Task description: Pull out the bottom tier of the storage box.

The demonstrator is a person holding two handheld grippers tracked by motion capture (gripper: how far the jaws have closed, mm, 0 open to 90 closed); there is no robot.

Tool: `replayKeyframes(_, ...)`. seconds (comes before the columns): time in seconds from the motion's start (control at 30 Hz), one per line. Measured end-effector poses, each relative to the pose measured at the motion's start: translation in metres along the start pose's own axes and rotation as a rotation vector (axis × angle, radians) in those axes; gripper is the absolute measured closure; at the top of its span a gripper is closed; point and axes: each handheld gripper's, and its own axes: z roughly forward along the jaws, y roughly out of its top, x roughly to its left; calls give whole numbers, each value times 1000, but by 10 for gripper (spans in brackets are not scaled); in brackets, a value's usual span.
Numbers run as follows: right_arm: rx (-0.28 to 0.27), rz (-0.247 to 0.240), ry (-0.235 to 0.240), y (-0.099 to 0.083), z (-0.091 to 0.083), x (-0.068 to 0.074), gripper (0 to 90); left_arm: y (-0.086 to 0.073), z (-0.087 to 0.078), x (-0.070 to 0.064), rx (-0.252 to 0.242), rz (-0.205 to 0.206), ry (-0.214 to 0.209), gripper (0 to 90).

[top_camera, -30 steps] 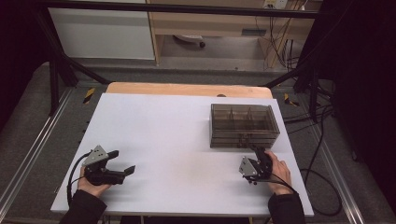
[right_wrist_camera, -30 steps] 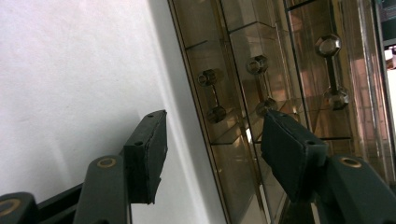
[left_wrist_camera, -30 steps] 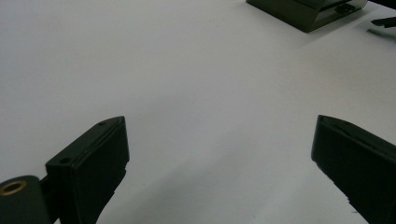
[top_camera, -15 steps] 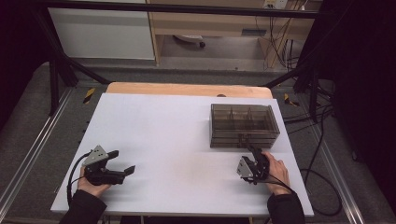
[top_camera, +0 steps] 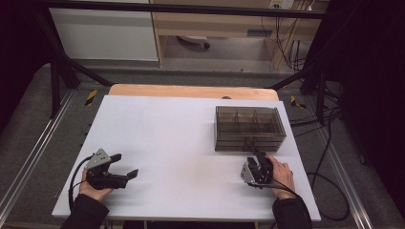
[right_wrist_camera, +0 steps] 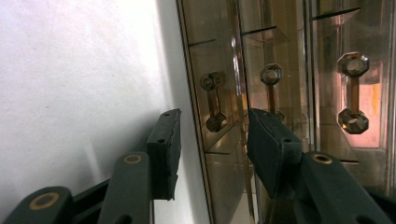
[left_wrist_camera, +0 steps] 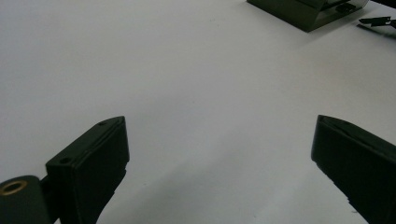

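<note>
A smoky see-through drawer box (top_camera: 248,128) stands on the right of the white table (top_camera: 181,133). My right gripper (top_camera: 254,156) is held just in front of it, jaws pointing at its front. In the right gripper view the right gripper (right_wrist_camera: 212,135) is open, and the nearest drawer handle (right_wrist_camera: 212,108) lies just ahead between the jaw tips, untouched. Two more handles (right_wrist_camera: 271,88) (right_wrist_camera: 353,98) show beside it. My left gripper (top_camera: 125,165) rests at the front left, open wide with nothing in it. In its own view the left gripper (left_wrist_camera: 219,140) frames bare table, with the box (left_wrist_camera: 308,11) far off.
The table's wooden far edge (top_camera: 191,90) runs behind the white top. Black frame bars (top_camera: 57,71) and cables (top_camera: 329,143) lie off the table's sides. Wide bare table lies between the two grippers.
The right gripper has edged slightly left and closer to the box's front. The left gripper has stayed put.
</note>
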Motion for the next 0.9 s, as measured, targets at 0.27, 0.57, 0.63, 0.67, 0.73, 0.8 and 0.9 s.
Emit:
replayKeyframes(0.27, 18, -14, -24, 1, 4, 4, 597, 0, 0, 0, 1, 0, 0, 43)
replayKeyframes(0.57, 22, -46, -62, 1, 8, 9, 643, 0, 0, 0, 0, 1, -1, 43)
replayKeyframes(0.63, 20, -57, -78, 1, 9, 11, 661, 0, 0, 0, 0, 1, -1, 43)
replayKeyframes(0.67, 20, -57, -78, 1, 9, 11, 661, 0, 0, 0, 0, 1, 0, 43)
replayKeyframes(0.73, 21, -60, -87, 2, 10, 12, 669, 0, 0, 0, 1, 1, 0, 43)
replayKeyframes(0.8, 23, -64, -93, 1, 11, 12, 672, 0, 0, 0, 0, 1, 1, 43)
replayKeyframes(0.9, 27, -66, -108, 1, 12, 12, 682, 0, 0, 0, 0, 2, 1, 43)
